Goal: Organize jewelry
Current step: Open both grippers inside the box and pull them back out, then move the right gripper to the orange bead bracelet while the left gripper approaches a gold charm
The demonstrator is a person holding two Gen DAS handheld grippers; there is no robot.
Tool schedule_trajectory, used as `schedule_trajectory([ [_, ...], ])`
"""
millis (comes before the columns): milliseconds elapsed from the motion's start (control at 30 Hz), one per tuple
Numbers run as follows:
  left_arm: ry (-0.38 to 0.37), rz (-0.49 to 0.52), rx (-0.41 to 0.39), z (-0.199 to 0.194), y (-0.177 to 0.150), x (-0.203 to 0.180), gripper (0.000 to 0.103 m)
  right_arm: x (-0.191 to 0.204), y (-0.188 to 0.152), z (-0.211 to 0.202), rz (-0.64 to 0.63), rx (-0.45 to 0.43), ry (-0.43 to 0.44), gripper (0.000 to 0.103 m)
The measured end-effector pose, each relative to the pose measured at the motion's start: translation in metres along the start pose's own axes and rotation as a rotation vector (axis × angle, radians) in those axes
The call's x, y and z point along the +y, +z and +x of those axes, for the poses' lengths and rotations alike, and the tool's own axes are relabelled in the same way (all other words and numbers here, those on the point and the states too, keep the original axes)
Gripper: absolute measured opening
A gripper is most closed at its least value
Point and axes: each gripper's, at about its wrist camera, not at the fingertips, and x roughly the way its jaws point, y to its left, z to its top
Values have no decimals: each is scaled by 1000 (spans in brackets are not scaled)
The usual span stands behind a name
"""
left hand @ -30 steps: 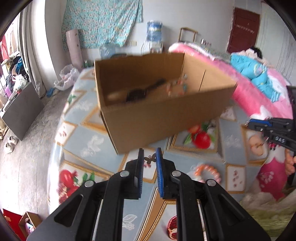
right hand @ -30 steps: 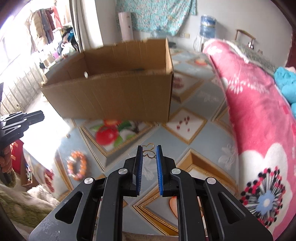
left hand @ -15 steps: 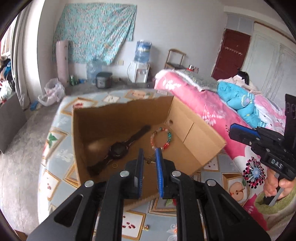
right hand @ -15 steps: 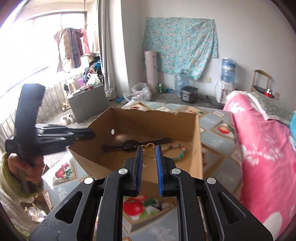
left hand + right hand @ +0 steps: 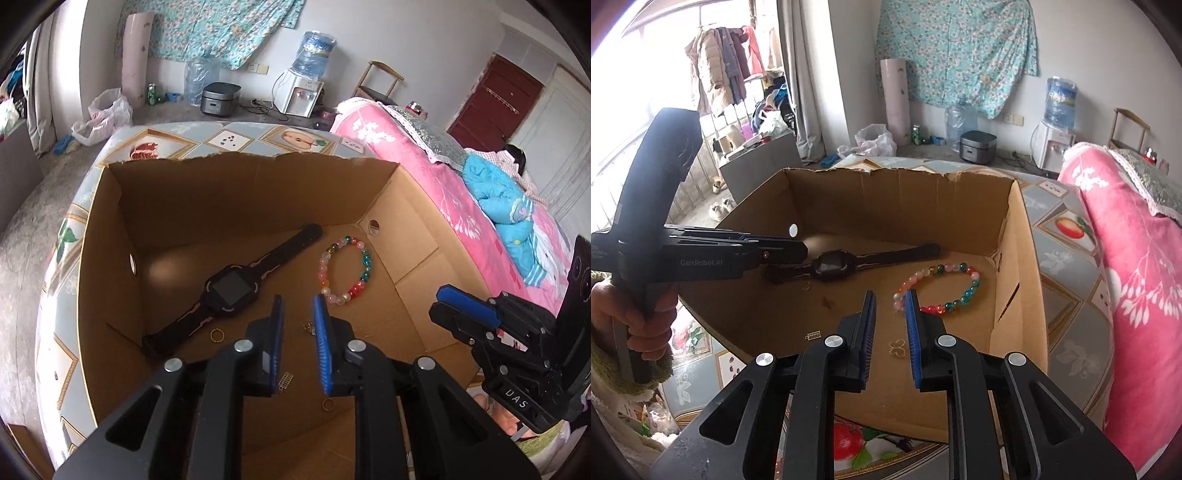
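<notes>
Both claws hang over the open cardboard box (image 5: 236, 192) that stands on the patterned table (image 5: 229, 138), and the left claw (image 5: 298, 314) and the right claw (image 5: 889, 306) each have their blue pads parted by a narrow gap with nothing between them. On the box floor a black watch (image 5: 231, 291) lies on the left with a bead bracelet (image 5: 347, 271) just to its right, far of the claws. Nearer lie a small gold ring (image 5: 217, 335), a gold butterfly earring (image 5: 897, 347) under the right claw, and a tiny gold grid charm (image 5: 813, 335) to its left.
</notes>
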Motion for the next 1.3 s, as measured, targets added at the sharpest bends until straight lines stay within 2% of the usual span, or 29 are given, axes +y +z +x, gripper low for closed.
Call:
schedule_trajectory([
  [233, -5, -44, -29, -9, -2, 12, 20, -8, -4, -15, 39, -28, -22, 18],
  [367, -3, -58, -59, -23, -5, 15, 20, -12, -6, -27, 59, -52, -48, 23],
  [500, -2, -60, -91, -42, -13, 15, 22, -12, -10, -46, 69, -83, -73, 33],
  [700, 10, -30, -164, -84, -37, 7, 34, -11, -21, -81, 79, -131, -99, 43],
  [800, 29, -7, -196, -102, -52, 3, 43, -9, -30, -97, 90, -140, -105, 47],
  [867, 53, 5, -207, -115, -66, 1, 54, -9, -36, -103, 98, -134, -109, 49],
  [1000, 102, 19, -166, -125, -95, 0, 69, -8, -55, -114, 121, -101, -105, 50],
  [1067, 130, 17, -130, -123, -108, 0, 82, -5, -65, -112, 136, -68, -84, 50],
  [1133, 174, 8, -83, -115, -123, 3, 83, 0, -77, -103, 152, -15, -50, 50],
  [1233, 282, -3, 21, -90, -143, 6, 85, 19, -93, -81, 145, 78, 4, 50],
  [1300, 321, 0, 75, -74, -153, 7, 85, 33, -101, -65, 124, 137, 25, 48],
])
